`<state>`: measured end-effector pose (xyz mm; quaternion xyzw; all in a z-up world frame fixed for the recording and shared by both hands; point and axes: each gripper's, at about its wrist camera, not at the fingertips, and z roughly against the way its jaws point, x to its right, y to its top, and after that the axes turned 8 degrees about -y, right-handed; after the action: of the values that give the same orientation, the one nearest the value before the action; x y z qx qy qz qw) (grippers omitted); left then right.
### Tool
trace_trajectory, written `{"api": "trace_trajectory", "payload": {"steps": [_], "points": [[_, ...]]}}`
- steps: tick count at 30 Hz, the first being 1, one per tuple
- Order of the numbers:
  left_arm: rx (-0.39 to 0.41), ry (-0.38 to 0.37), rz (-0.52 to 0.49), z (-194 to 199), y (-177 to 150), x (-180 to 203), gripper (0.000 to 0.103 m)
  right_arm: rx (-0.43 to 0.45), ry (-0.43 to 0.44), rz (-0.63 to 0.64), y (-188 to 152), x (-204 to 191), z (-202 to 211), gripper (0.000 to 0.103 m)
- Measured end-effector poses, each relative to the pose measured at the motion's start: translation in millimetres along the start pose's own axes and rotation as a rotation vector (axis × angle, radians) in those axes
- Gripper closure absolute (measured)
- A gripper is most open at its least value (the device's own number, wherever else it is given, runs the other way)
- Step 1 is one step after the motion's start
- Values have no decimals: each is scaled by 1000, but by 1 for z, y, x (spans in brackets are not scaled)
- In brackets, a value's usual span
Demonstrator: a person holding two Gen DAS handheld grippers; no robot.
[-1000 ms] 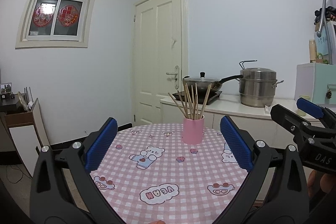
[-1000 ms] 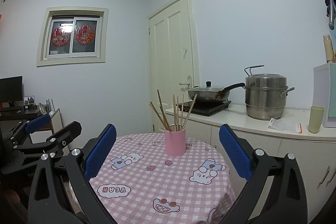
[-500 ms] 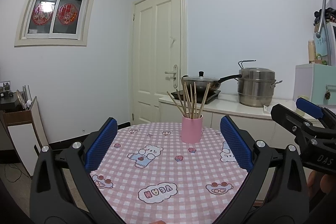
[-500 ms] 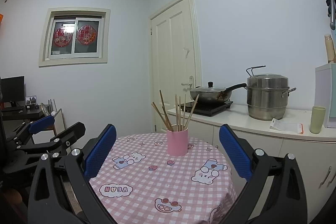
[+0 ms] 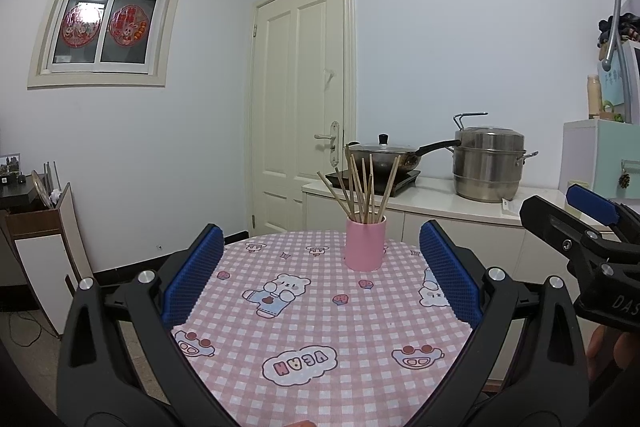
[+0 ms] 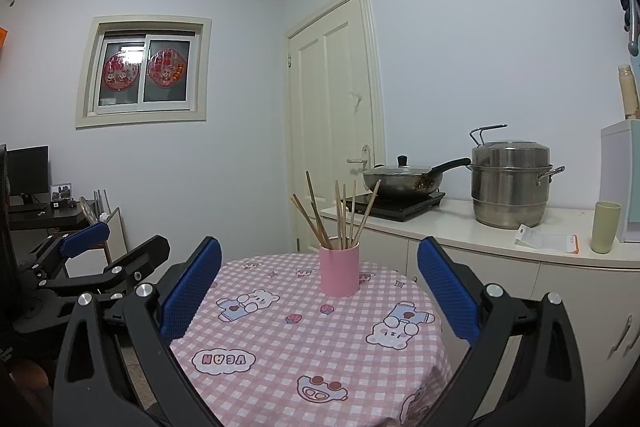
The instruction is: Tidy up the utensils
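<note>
Two hand-held grippers hover over a round counter [image 5: 320,339] draped in a pink-and-white checked cloth printed with cartoon bears. The left hand-held gripper [image 5: 320,267] has its black arms spread wide, released, with ribbed blue pads [image 5: 192,275] empty. The right hand-held gripper [image 6: 320,287] is likewise spread apart and grasping nothing. Near the counter's far edge stands a smooth pink cylindrical cup [image 5: 365,243], upright, holding a fan of thin wooden chopsticks [image 5: 362,187] that lean outward. Behind it, on a white kitchen worktop [image 6: 460,227], sit a lidded wok [image 6: 404,179] on a flat black cooktop and a tall stainless steel steamer pot [image 6: 510,183].
</note>
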<state>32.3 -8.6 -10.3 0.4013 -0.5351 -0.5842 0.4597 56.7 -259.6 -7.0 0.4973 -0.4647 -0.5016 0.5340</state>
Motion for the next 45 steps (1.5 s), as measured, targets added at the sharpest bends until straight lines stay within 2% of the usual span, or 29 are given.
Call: {"api": "trace_trajectory", "payload": {"steps": [45], "points": [[-16,22,-18,-6,-3,9,6,-18,8,-7,-5,-1,0,8]]}}
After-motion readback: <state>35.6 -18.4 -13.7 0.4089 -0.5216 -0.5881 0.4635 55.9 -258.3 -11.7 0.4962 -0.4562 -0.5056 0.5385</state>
